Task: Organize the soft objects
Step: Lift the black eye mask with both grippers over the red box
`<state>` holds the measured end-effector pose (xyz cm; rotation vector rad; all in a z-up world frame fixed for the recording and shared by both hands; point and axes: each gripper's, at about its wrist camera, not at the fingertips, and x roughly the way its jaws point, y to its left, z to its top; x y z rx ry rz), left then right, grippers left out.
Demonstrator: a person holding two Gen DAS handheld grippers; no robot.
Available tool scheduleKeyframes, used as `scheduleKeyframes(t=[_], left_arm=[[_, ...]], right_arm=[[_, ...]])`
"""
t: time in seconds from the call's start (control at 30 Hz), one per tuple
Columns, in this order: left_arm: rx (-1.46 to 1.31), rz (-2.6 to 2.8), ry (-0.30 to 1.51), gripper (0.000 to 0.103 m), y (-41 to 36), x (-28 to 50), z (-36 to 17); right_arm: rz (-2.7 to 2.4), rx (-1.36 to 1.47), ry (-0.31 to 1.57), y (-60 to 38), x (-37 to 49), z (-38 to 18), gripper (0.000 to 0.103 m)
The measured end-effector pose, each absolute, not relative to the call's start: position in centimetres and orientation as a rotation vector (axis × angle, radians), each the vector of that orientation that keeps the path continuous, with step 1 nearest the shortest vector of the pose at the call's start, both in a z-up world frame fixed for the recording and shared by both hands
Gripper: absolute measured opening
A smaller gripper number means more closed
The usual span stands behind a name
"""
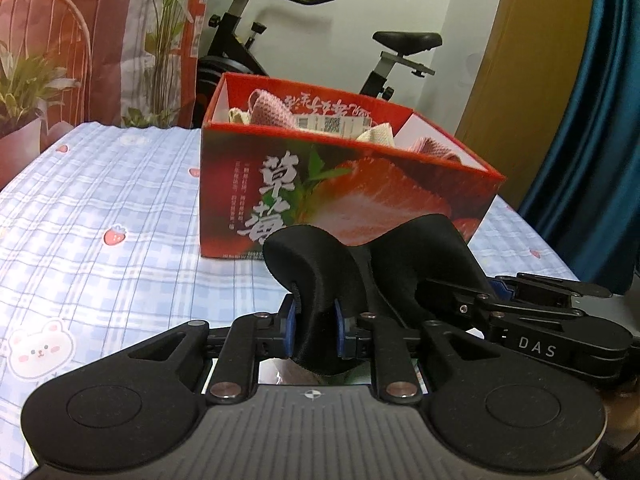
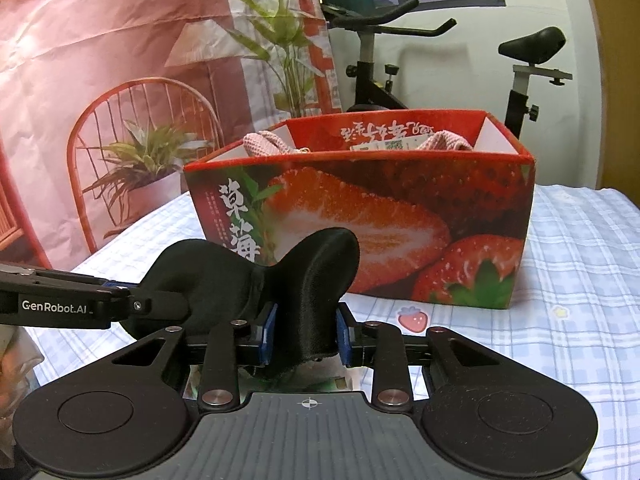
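Item: black satin eye mask [image 1: 320,280], padded, contoured. My left gripper [image 1: 315,330] and right gripper [image 2: 306,334] each pinch one lobe, before the glossy strawberry-print cardboard box [image 2: 360,216] of knitted cloths [image 2: 268,142].

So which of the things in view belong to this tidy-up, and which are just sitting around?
In the job:
- black sleep mask, gripped by left gripper and right gripper
- strawberry box
- pink knit cloth inside

Lying about:
- exercise bike
- checked tablecloth

Black satin-sheen cloth eye mask [image 1: 320,280] pinched at lower centre, glossy printed cardboard box [image 1: 344,196] at centre, pink knitted cloth [image 1: 266,110] inside, matt checked cotton tablecloth [image 1: 100,208], matt black plastic left gripper [image 1: 316,330].
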<state>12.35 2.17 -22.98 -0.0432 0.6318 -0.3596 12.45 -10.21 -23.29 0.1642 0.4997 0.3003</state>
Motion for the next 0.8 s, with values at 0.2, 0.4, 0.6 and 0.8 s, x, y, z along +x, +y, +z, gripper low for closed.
scheduleKeyframes(t=[0.2,0.4,0.6,0.8], left_arm=[[-0.043,-0.375,0.543,0.020,2.0,12.3,-19.5],[-0.042,-0.391,0.415,0.020,1.2,13.5,-14.0],[-0.024,-0.380,0.317,0.020,-0.5,16.6,-9.8],[0.086,-0.334,0.263,0.020,-3.1,20.7,-7.8]], right_arm=[[0.290,0.158,0.451,-10.4,12.1,-20.8,0.027],[0.290,0.142,0.359,-11.0,12.7,-15.7,0.026],[0.285,0.075,0.288,-11.6,15.9,-9.8,0.025],[0.239,0.007,0.237,-11.7,21.1,-6.3,0.025]])
